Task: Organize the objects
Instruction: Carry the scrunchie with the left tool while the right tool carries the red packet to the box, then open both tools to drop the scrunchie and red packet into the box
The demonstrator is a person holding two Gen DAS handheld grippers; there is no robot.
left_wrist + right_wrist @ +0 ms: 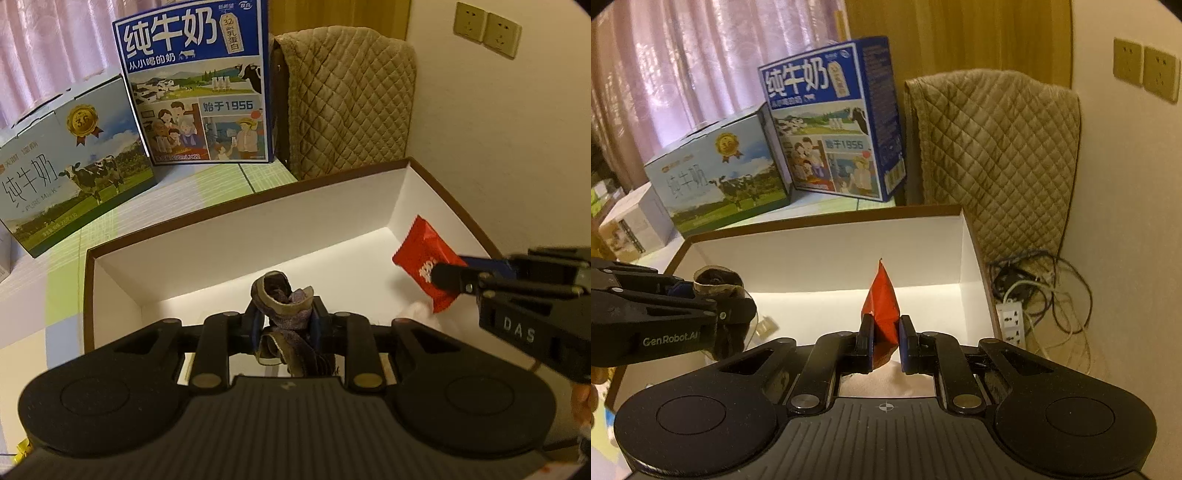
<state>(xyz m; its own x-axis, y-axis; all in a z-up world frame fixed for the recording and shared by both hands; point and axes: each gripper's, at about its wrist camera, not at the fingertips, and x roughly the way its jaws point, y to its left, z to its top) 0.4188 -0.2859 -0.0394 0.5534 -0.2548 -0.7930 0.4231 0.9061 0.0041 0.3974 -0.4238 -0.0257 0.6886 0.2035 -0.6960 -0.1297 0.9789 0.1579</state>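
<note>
Two light, soft items: your left gripper (284, 325) pinches a floppy sock (286, 308) mid-bundle; right gripper (886, 338) clamps a crinkly, slippery red packet (881, 306) w/ jaws at its edge, over the box (827, 221).

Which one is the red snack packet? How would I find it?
Find the big white box with a brown rim on the table. Above its right side, the right gripper pinches the red snack packet. It's shiny and bright red, unlike the dull brown cloth nearby.
</note>
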